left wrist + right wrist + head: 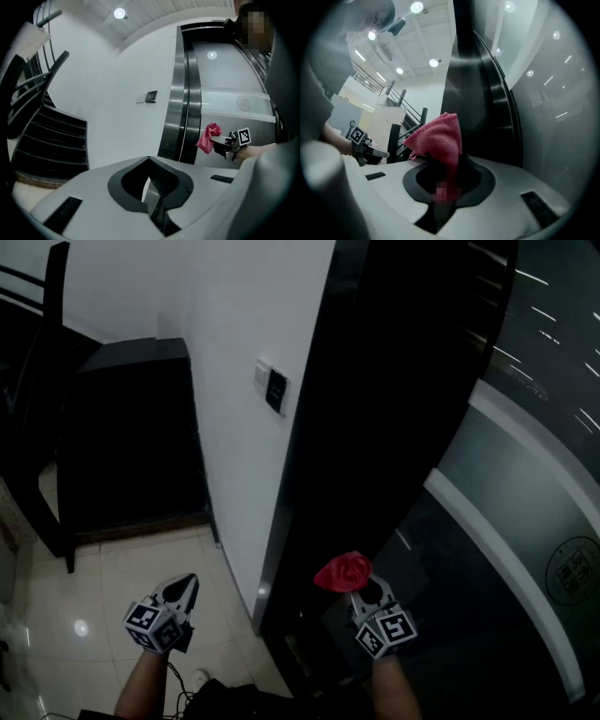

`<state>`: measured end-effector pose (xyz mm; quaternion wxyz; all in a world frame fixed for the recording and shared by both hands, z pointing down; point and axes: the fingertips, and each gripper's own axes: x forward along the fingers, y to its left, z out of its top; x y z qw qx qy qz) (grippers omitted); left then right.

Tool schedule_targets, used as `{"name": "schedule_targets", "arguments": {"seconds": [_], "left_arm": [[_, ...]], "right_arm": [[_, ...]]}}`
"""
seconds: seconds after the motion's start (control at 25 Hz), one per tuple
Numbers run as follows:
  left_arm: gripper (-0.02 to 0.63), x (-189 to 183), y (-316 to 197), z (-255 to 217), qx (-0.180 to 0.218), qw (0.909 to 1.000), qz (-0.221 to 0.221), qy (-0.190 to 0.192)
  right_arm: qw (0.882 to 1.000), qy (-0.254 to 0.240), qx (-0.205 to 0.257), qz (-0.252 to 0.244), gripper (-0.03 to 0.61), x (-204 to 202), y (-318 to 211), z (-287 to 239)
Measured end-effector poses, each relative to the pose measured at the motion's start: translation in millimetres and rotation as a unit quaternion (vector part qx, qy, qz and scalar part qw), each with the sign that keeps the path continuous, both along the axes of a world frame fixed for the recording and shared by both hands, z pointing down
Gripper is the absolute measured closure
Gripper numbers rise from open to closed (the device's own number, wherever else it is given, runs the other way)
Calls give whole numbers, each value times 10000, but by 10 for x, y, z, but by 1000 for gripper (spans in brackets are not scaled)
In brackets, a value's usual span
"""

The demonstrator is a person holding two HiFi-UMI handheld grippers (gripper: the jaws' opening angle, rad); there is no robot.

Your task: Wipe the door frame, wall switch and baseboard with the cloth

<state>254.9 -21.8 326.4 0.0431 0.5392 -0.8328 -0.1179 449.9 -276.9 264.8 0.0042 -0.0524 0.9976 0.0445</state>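
My right tongs [357, 591] are clenched on the crumpled pink-red terry cloth [342, 571]. The right gripper view shows the cloth [438, 137] pinched between both jaws of the right tongs [446, 176] and bunching up past their tips. The cloth sits just ahead of those tongs, right by the glossy black door frame [375, 390]; contact unclear. My left tongs [185, 584] are well left of the right pair, over pale glossy floor tiles [103, 568]. Their own view shows the left tongs [151, 174] with the 2 jaws pressed together on nothing. The small dark rectangular wall switch [275, 390] sits on the white wall [230, 324], far ahead, between the 2 tongs. From the left view, the cloth [208, 137] and right tongs [221, 140] are off to the right.
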Motion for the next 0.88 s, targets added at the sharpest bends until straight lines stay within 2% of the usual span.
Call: {"name": "schedule_targets", "arguments": {"seconds": [0.24,0.44,0.56,0.76,0.88], "left_arm": [[621,125,606,-57,-82,9969,-764,-166],[621,42,963,47,-63,9933,-1131,-227],[621,-39,1158,76,23,9930,-1158,-221],[623,-218,1386,86,55,9948,-977,-288],[623,-354,1462,62,62,9961,-808,-348]], "right_arm": [[9944,-382,-202,-967,520,-365,424,27],[9895,-312,-188,-1396,520,-686,765,210],[9893,-341,-196,-1405,520,-749,966,211],[9926,-409,-447,-1052,520,-787,1168,206],[9945,-360,-393,-898,520,-883,1297,231]]}}
